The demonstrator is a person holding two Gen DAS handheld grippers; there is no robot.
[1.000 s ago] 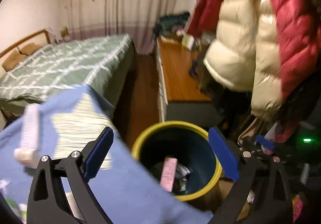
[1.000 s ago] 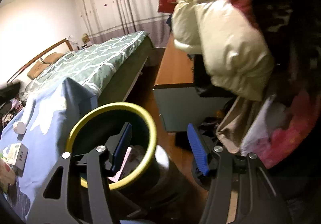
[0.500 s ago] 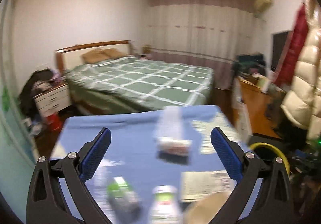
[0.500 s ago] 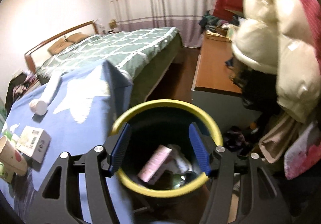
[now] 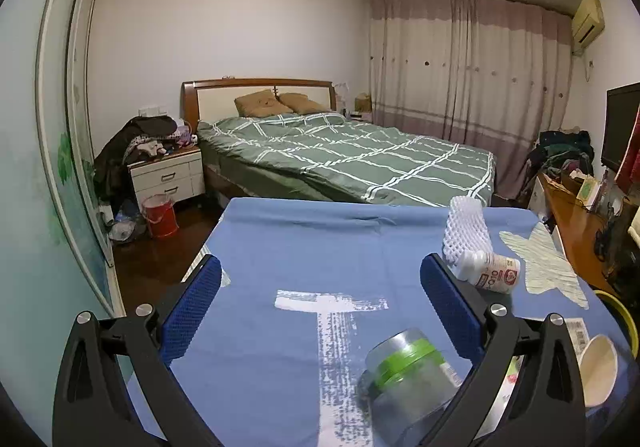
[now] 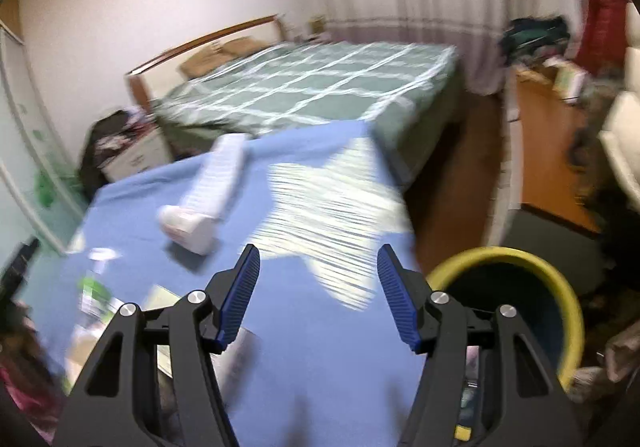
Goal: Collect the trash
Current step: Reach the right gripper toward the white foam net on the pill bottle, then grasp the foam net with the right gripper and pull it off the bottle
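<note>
Both views have swung off the bin point(image 6: 516, 311), now at four o'clock, onto the blue table point(image 5: 304, 247), where the left gripper point(image 5: 320, 311) and right gripper point(image 6: 318, 295) hang open and empty near a lying bottle point(image 5: 490, 273).

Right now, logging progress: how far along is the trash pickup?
Done: some trash already lies in the yellow-rimmed bin. In hand: nothing; left gripper and right gripper are open and empty. Left on the blue cloth: clear bottle, white bottle, foam net, paper cup.
</note>
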